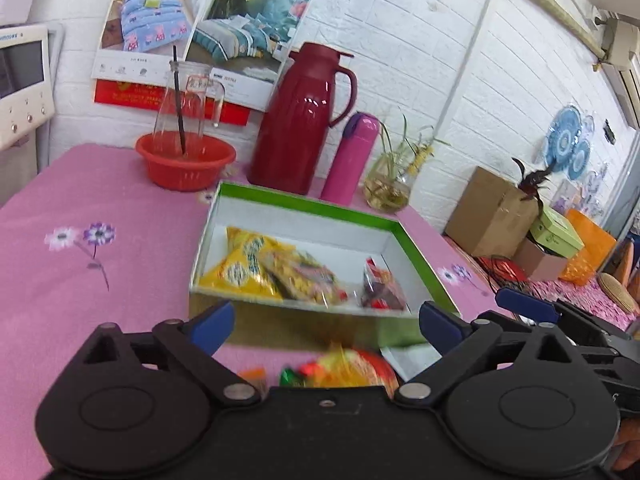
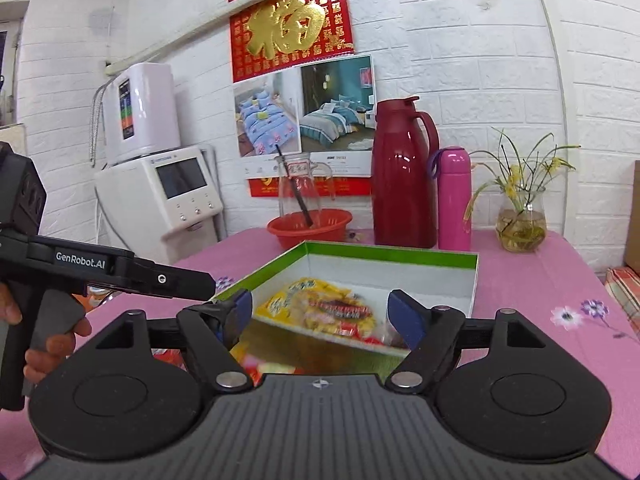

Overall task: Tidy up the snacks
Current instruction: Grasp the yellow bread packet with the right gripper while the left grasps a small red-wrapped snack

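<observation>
Snack packets (image 1: 272,268) lie heaped toward the near wall of a shallow green-rimmed box (image 1: 308,200) on a pink flowered tablecloth (image 1: 80,240), with more bright wrappers (image 1: 344,368), blurred in the left wrist view, loose on the cloth just in front of the box. Both tools face the box side by side: the left gripper (image 1: 326,318) and the right gripper (image 2: 320,312) each stand with jaws spread wide and nothing between the blue pads. A red jug (image 2: 400,176), a pink flask (image 2: 454,200), a red basin (image 1: 186,160) holding a glass carafe and a small vase of greenery (image 2: 522,220) line the far edge by the wall. The packets look light, crinkly and slick, likely to slide or crush if squeezed across the middle; a pinch on a sealed end or a flat corner seems the safer hold. Small foil-wrapped sweets among the loose ones may skid away under a pad, so a low, square approach would suit them.
</observation>
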`<action>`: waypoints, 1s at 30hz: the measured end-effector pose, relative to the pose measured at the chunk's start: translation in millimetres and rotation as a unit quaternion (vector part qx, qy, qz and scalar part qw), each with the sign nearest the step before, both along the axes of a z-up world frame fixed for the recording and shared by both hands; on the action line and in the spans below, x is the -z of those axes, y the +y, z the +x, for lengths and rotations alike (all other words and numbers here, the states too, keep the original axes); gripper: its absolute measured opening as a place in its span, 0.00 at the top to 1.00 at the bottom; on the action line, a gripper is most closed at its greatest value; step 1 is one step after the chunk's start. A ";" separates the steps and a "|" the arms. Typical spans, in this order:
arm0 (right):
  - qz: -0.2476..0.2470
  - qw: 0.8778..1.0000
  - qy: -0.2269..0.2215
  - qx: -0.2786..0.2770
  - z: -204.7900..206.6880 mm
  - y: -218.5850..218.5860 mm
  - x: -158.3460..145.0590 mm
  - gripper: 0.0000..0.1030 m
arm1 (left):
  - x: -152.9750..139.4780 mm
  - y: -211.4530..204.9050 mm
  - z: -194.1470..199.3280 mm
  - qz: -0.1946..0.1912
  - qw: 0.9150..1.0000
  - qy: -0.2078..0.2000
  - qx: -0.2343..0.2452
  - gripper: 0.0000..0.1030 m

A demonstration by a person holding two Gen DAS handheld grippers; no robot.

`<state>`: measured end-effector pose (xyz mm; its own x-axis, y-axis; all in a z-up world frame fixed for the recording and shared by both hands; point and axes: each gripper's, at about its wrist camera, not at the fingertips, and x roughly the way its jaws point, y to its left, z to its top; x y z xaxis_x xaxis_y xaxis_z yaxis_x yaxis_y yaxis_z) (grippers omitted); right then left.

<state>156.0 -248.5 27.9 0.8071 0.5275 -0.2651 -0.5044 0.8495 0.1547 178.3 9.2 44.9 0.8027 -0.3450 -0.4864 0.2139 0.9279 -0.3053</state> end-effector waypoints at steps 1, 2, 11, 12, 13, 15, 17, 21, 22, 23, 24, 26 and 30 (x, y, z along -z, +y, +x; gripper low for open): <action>0.003 1.000 0.003 -0.003 -8.6 -2.0 2.5 0.00 | 2.9 -0.7 -7.1 0.003 1.000 0.005 0.006 0.00; 0.006 1.000 0.006 -0.004 -15.8 -3.8 5.0 0.00 | 6.1 -1.5 -13.5 0.008 1.000 0.010 0.011 0.00; -0.060 0.998 0.008 -0.027 -57.8 15.9 36.4 0.00 | 29.4 5.6 -66.9 0.002 0.998 0.047 0.029 0.00; -0.073 0.997 0.005 -0.033 -58.1 20.6 38.3 0.00 | 31.1 7.5 -74.1 0.000 0.998 0.049 0.029 0.00; -0.087 0.996 0.000 -0.038 -57.8 25.7 39.0 0.00 | 32.4 9.0 -82.1 -0.001 0.998 0.051 0.031 0.00; -0.107 0.993 -0.009 -0.047 -54.1 36.3 39.2 0.00 | 34.6 10.8 -96.2 0.001 0.998 0.051 0.035 0.00; -0.122 0.990 -0.023 -0.061 -51.9 47.6 38.7 0.00 | 36.7 10.7 -109.5 0.007 0.998 0.047 0.041 0.00; -0.151 0.985 -0.036 -0.081 -37.3 73.2 39.1 0.00 | 41.5 4.3 -122.3 0.021 0.997 0.045 0.057 0.00; -0.160 0.983 -0.035 -0.084 -32.4 79.5 40.3 0.00 | 43.1 0.5 -123.8 0.028 0.996 0.045 0.066 0.00; -0.165 0.982 -0.031 -0.087 -27.6 84.3 41.7 0.00 | 44.5 -3.3 -125.6 0.036 0.996 0.044 0.073 0.00; -0.170 0.981 -0.024 -0.088 -23.2 88.3 43.5 0.00 | 45.9 -7.3 -127.6 0.043 0.995 0.042 0.082 0.00; -0.179 0.979 0.002 -0.102 -17.4 91.1 48.6 0.26 | 49.0 -16.2 -128.1 0.054 0.993 0.039 0.102 0.00; -0.139 0.986 0.033 -0.086 -23.4 67.6 45.1 0.32 | 61.0 -35.0 -120.5 0.062 0.986 0.050 0.146 0.36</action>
<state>132.7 -181.0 -17.2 0.6882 0.5549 -0.4674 -0.6416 0.7663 -0.0350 57.8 -25.9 -16.1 0.6235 -0.4875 -0.6113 0.4524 0.8626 -0.2264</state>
